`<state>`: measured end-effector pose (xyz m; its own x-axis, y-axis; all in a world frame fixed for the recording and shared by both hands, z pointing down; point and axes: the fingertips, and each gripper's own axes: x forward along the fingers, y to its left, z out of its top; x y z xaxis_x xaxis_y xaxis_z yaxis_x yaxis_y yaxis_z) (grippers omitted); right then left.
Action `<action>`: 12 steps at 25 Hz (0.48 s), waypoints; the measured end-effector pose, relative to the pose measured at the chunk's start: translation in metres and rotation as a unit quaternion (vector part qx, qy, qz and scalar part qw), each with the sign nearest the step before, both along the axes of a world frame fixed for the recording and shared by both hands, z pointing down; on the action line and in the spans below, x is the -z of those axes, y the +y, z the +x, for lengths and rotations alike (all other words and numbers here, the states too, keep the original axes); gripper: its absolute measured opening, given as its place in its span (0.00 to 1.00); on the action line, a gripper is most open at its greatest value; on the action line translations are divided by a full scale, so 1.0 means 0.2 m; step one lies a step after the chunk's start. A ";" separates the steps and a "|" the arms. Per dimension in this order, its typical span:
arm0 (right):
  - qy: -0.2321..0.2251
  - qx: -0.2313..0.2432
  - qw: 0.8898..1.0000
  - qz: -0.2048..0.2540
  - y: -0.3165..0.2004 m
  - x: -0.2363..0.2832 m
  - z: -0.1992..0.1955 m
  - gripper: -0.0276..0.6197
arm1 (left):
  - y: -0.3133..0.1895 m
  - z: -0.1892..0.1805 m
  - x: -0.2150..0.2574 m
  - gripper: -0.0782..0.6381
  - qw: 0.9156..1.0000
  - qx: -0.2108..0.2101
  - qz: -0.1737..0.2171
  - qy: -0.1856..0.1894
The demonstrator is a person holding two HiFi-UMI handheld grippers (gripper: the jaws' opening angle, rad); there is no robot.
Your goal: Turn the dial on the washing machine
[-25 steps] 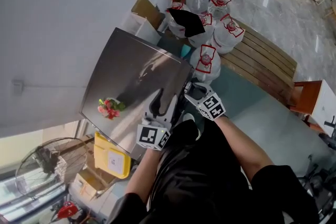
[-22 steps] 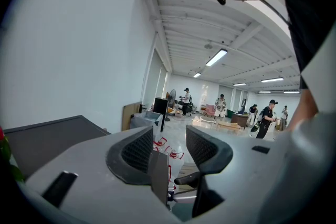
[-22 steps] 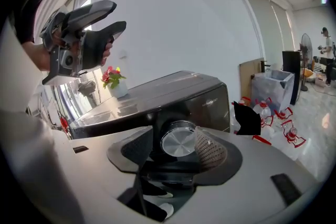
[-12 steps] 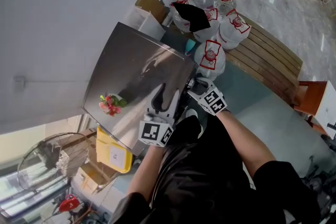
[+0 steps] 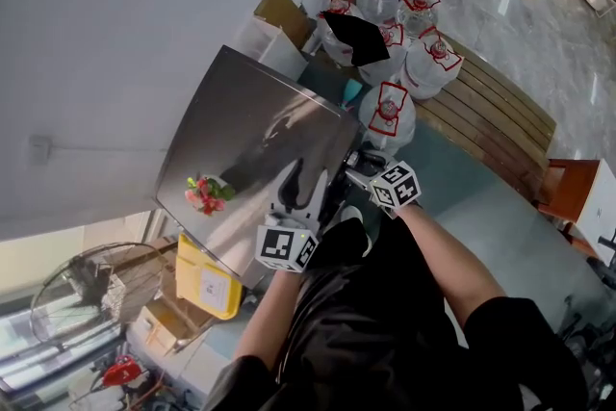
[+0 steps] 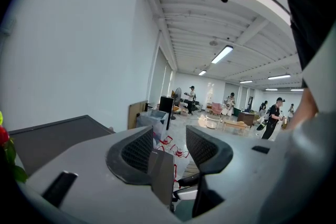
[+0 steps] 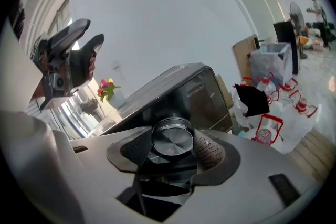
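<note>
Right now I'm clamping right tongs (image 7: pixel 174 151) on round brushed-metal dial (image 7: pixel 172 138), pads pressing both its sides, on dark front panel of steel-topped washing machine (image 7: pixel 202 94). Head view is hiding dial under those tongs, showing only shiny top and pink flowers (image 5: pixel 200 194). I'm holding left tongs (image 6: pixel 170 147) at top's near edge, jaws apart, gripping nothing.

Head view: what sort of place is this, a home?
Probably a big shared workshop or lab hall, not a home: a washing machine stands beside water jugs and a wooden bench, and the left gripper view shows strip lights and several people.
</note>
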<state>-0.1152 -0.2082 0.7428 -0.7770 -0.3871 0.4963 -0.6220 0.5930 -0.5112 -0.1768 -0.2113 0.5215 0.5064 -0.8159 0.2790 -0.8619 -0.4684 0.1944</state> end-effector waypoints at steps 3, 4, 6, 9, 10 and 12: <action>-0.029 -0.008 0.999 -0.034 0.00 -0.01 0.01 0.40 | 0.00 0.00 0.00 0.35 1.000 0.005 -0.003 0.000; -0.036 -0.010 0.998 -0.042 -0.01 -0.01 0.01 0.40 | 0.00 0.00 0.00 0.35 1.000 0.006 -0.003 0.000; -0.055 -0.019 0.996 -0.062 -0.01 -0.01 0.01 0.40 | 0.00 0.01 -0.01 0.35 1.000 0.008 -0.002 0.000; -0.073 -0.029 0.993 -0.089 -0.01 -0.02 0.01 0.40 | 0.00 0.01 0.00 0.35 1.000 0.012 0.000 0.001; -0.072 -0.027 0.993 -0.089 -0.01 -0.02 0.01 0.40 | 0.00 0.01 0.00 0.35 1.000 0.013 0.000 0.001; -0.060 -0.017 0.995 -0.071 -0.01 -0.01 0.01 0.40 | -0.01 0.02 0.00 0.35 1.000 0.016 0.001 0.001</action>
<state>-0.1135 -0.2108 0.7455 -0.8224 -0.3458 0.4518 -0.5689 0.4890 -0.6613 -0.1732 -0.2124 0.5213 0.4811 -0.8323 0.2753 -0.8757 -0.4414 0.1957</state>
